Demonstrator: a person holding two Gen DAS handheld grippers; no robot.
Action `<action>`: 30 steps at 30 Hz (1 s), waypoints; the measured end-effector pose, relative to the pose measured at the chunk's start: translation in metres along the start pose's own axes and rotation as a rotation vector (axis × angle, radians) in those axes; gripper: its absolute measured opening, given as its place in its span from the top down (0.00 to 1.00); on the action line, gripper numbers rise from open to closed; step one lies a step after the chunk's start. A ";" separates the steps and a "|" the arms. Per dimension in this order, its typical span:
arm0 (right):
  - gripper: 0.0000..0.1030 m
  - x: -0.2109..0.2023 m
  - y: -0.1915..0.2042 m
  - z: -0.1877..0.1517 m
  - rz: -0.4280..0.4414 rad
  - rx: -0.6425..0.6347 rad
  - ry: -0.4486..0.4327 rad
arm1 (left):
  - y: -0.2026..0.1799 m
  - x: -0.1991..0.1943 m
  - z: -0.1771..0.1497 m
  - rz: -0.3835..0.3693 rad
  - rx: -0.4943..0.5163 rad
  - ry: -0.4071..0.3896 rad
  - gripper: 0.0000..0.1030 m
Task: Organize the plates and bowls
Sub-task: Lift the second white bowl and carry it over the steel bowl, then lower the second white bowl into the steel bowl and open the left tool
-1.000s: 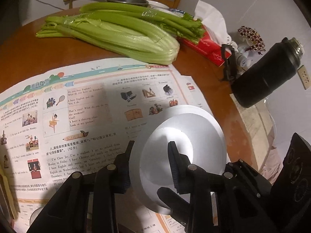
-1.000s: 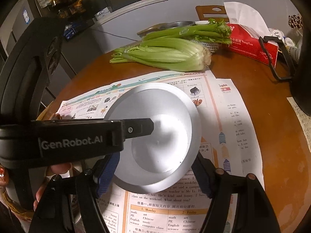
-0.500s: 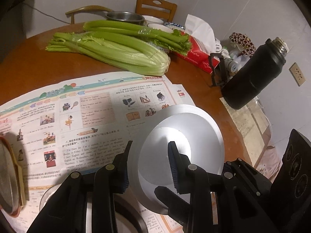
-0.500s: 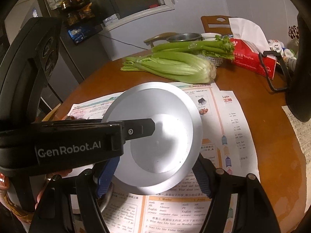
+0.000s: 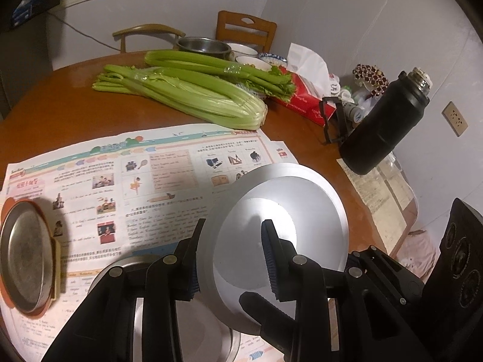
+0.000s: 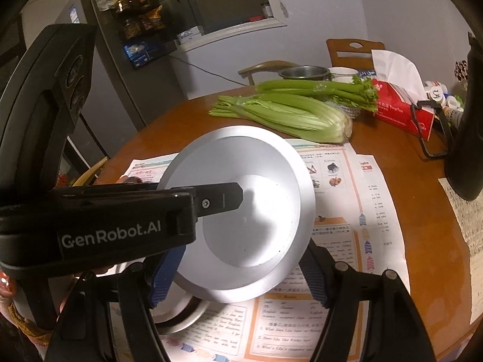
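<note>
My left gripper (image 5: 232, 259) is shut on the rim of a silver metal bowl (image 5: 289, 211), one finger inside and one outside, and holds it tilted above the newspaper. The same bowl (image 6: 250, 211) fills the right wrist view, with the left gripper's finger (image 6: 223, 199) reaching in from the left. My right gripper (image 6: 241, 280) is open, its blue-padded fingers on either side below the bowl, touching nothing. Another metal bowl (image 5: 193, 331) sits on the paper under the held one; it also shows in the right wrist view (image 6: 181, 313). A flat metal plate on an orange tray (image 5: 24, 256) lies at the left.
Newspaper sheets (image 5: 151, 175) cover the round wooden table (image 5: 60, 96). Celery bunches (image 5: 193, 90), a red tissue box (image 5: 305, 96), a black flask (image 5: 383, 126) and several bowls (image 5: 205, 45) stand at the back. Chairs (image 5: 244, 30) are behind the table.
The left gripper has lifted the silver bowl higher and pulled back, bringing the second bowl below and the plate at the left into view. The right gripper rose with it, still open.
</note>
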State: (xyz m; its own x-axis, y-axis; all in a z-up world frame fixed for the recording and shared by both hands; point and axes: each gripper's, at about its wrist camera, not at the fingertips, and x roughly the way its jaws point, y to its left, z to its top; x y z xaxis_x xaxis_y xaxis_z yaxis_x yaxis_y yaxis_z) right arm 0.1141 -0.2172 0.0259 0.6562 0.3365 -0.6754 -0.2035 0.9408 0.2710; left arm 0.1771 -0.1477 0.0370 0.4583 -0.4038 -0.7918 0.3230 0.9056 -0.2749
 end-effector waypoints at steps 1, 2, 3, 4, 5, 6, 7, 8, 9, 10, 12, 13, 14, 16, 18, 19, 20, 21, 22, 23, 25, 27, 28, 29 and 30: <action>0.30 -0.002 0.003 -0.001 0.003 -0.004 -0.002 | 0.001 -0.003 -0.002 0.001 -0.003 -0.004 0.66; 0.30 -0.004 0.006 -0.001 0.006 -0.009 -0.004 | 0.003 -0.007 -0.004 0.003 -0.007 -0.009 0.66; 0.30 -0.006 0.011 -0.001 0.008 -0.018 -0.005 | 0.004 -0.011 -0.005 0.005 -0.009 -0.013 0.66; 0.30 -0.008 0.015 -0.001 0.009 -0.023 -0.006 | 0.005 -0.015 -0.007 0.008 -0.009 -0.018 0.66; 0.30 -0.010 0.020 -0.002 0.011 -0.034 -0.011 | 0.007 -0.018 -0.009 0.011 -0.011 -0.023 0.65; 0.30 -0.012 0.024 -0.002 0.012 -0.041 -0.013 | 0.009 -0.023 -0.011 0.012 -0.014 -0.028 0.65; 0.30 -0.014 0.029 -0.002 0.014 -0.050 -0.016 | 0.010 -0.027 -0.013 0.015 -0.017 -0.033 0.65; 0.30 -0.016 0.032 -0.003 0.016 -0.056 -0.018 | 0.011 -0.032 -0.015 0.020 -0.020 -0.040 0.65; 0.30 -0.018 0.037 -0.003 0.018 -0.064 -0.020 | 0.012 -0.035 -0.017 0.022 -0.023 -0.043 0.65; 0.30 -0.019 0.041 -0.003 0.021 -0.072 -0.021 | 0.013 -0.039 -0.019 0.027 -0.025 -0.047 0.64; 0.30 -0.023 0.050 -0.005 0.025 -0.089 -0.025 | 0.017 -0.047 -0.024 0.032 -0.029 -0.054 0.64; 0.30 -0.024 0.054 -0.007 0.027 -0.097 -0.025 | 0.019 -0.050 -0.027 0.037 -0.032 -0.058 0.64; 0.30 -0.024 0.058 -0.008 0.029 -0.106 -0.022 | 0.021 -0.052 -0.031 0.041 -0.034 -0.058 0.64; 0.30 -0.023 0.065 -0.012 0.033 -0.123 -0.011 | 0.026 -0.055 -0.037 0.048 -0.046 -0.051 0.64; 0.30 -0.021 0.073 -0.017 0.038 -0.140 0.003 | 0.033 -0.057 -0.045 0.052 -0.058 -0.050 0.64; 0.30 -0.020 0.076 -0.020 0.044 -0.146 0.013 | 0.038 -0.058 -0.049 0.055 -0.072 -0.046 0.63; 0.30 -0.018 0.079 -0.023 0.048 -0.150 0.022 | 0.041 -0.058 -0.052 0.057 -0.078 -0.043 0.63; 0.30 -0.016 0.082 -0.026 0.053 -0.155 0.033 | 0.045 -0.057 -0.056 0.061 -0.086 -0.036 0.63; 0.30 -0.013 0.084 -0.028 0.056 -0.158 0.043 | 0.047 -0.056 -0.059 0.064 -0.091 -0.032 0.63; 0.30 -0.010 0.086 -0.030 0.058 -0.162 0.054 | 0.050 -0.055 -0.062 0.069 -0.096 -0.027 0.63; 0.30 -0.004 0.090 -0.034 0.061 -0.169 0.071 | 0.055 -0.052 -0.066 0.076 -0.104 -0.019 0.63; 0.30 0.002 0.092 -0.037 0.063 -0.173 0.089 | 0.060 -0.048 -0.070 0.080 -0.113 -0.009 0.63; 0.30 0.005 0.092 -0.038 0.064 -0.173 0.096 | 0.062 -0.046 -0.071 0.083 -0.115 -0.004 0.63; 0.30 0.008 0.092 -0.039 0.065 -0.173 0.101 | 0.063 -0.044 -0.072 0.085 -0.116 0.000 0.63; 0.30 0.011 0.091 -0.040 0.066 -0.170 0.108 | 0.063 -0.041 -0.072 0.085 -0.117 0.005 0.63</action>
State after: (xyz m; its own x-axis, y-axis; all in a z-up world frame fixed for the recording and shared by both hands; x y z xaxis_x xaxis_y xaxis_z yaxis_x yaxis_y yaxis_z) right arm 0.0735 -0.1265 0.0157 0.5581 0.3909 -0.7319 -0.3689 0.9070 0.2031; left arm 0.1188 -0.0644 0.0129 0.4754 -0.3243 -0.8178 0.1839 0.9457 -0.2682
